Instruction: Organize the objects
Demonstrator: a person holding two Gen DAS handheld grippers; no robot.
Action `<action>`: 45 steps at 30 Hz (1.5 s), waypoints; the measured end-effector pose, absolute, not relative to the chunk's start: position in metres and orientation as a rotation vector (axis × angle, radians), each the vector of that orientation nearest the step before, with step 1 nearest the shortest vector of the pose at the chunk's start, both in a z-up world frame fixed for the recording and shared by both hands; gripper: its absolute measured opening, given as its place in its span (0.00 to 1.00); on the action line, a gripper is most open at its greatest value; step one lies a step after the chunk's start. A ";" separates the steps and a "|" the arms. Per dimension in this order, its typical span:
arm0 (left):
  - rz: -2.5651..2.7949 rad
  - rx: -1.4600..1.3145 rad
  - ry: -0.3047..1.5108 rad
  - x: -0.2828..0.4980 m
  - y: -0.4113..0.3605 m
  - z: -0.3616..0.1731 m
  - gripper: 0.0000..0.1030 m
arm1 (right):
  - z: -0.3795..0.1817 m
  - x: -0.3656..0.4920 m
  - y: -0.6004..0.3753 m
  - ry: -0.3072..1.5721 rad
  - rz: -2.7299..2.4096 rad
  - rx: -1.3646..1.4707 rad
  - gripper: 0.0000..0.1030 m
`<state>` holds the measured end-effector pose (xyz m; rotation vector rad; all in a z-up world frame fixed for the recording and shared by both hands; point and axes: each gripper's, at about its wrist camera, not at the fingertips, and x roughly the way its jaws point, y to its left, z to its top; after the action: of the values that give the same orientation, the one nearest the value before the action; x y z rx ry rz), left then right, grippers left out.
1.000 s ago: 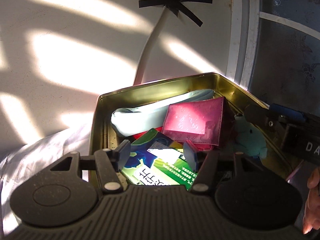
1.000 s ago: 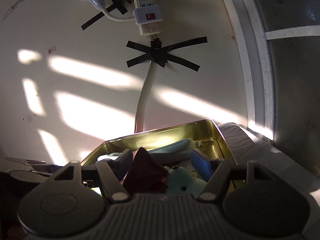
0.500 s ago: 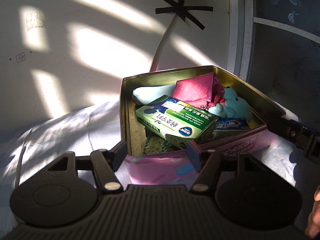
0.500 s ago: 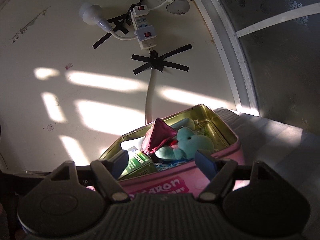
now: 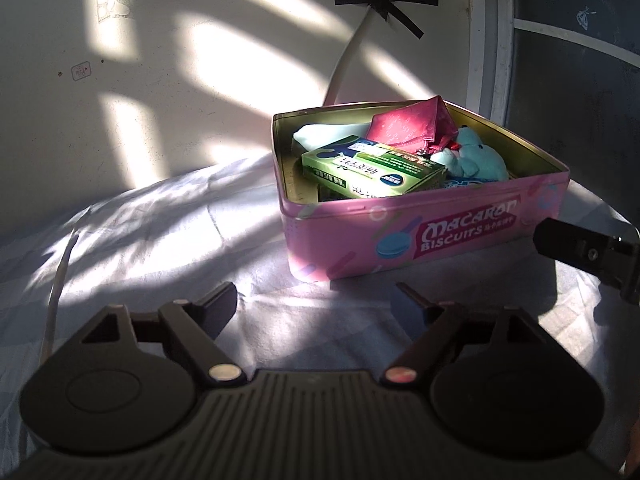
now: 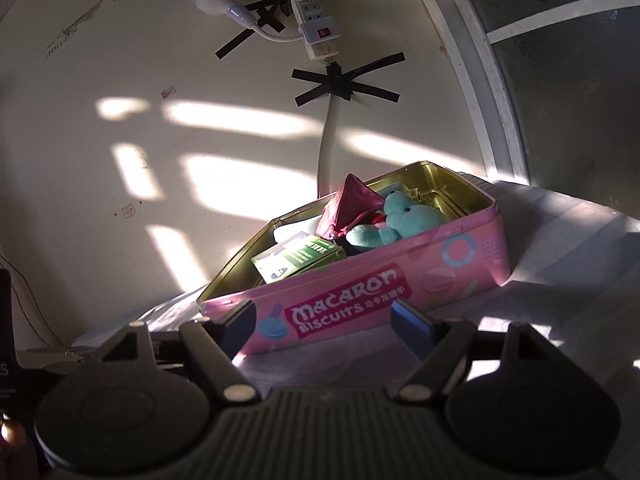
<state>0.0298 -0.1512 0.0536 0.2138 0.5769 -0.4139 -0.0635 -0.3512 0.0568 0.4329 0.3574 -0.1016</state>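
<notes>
A pink Macaron Biscuits tin [image 5: 460, 236] [image 6: 472, 268] stands open on the white cloth. Inside lie a green box [image 5: 372, 166] [image 6: 300, 258], a magenta pouch [image 5: 412, 124] [image 6: 348, 210], a teal plush bear [image 5: 476, 158] [image 6: 404, 220] and a pale blue item [image 5: 320, 134]. My left gripper [image 5: 314, 300] is open and empty, low over the cloth in front of the tin's left corner. My right gripper [image 6: 322, 318] is open and empty, just in front of the tin's long side. Its body shows at the right of the left wrist view [image 5: 588, 252].
A white cloth [image 5: 168, 232] covers the surface. Behind the tin is a wall with a white cable [image 6: 326, 144] taped by black strips and a power strip [image 6: 316, 28]. A dark window frame [image 5: 484, 32] stands at the right. A thin white stick [image 5: 58, 284] lies on the cloth at left.
Both grippers have pulled back and away from the tin. A second ago they were over its contents; now the whole tin shows in front of them. Both stay open.
</notes>
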 end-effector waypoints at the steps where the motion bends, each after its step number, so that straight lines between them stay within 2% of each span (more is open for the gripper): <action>1: -0.409 0.213 0.572 0.027 -0.149 0.053 0.90 | 0.056 -0.066 -0.349 0.357 -0.102 0.431 0.82; 5: -0.390 0.215 0.565 0.020 -0.143 0.051 0.95 | 0.050 -0.072 -0.340 0.372 -0.094 0.424 0.84; 9: -0.394 0.190 0.591 0.017 -0.139 0.046 1.00 | 0.044 -0.073 -0.332 0.396 -0.097 0.424 0.94; 13: -0.389 0.191 0.610 0.014 -0.139 0.042 1.00 | 0.042 -0.073 -0.329 0.414 -0.096 0.423 1.00; 21: -0.348 0.226 0.605 0.014 -0.140 0.040 1.00 | 0.042 -0.069 -0.331 0.449 -0.112 0.435 1.00; 34: -0.281 0.246 0.591 0.021 -0.128 0.044 1.00 | 0.055 -0.062 -0.314 0.356 -0.126 0.370 1.00; 45: -0.253 0.274 0.629 0.024 -0.130 0.038 1.00 | 0.049 -0.054 -0.316 0.392 -0.117 0.395 1.00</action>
<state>0.0238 -0.1301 0.0376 0.2742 0.6286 -0.2531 -0.0541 -0.3159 0.0486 0.3954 0.3923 -0.1166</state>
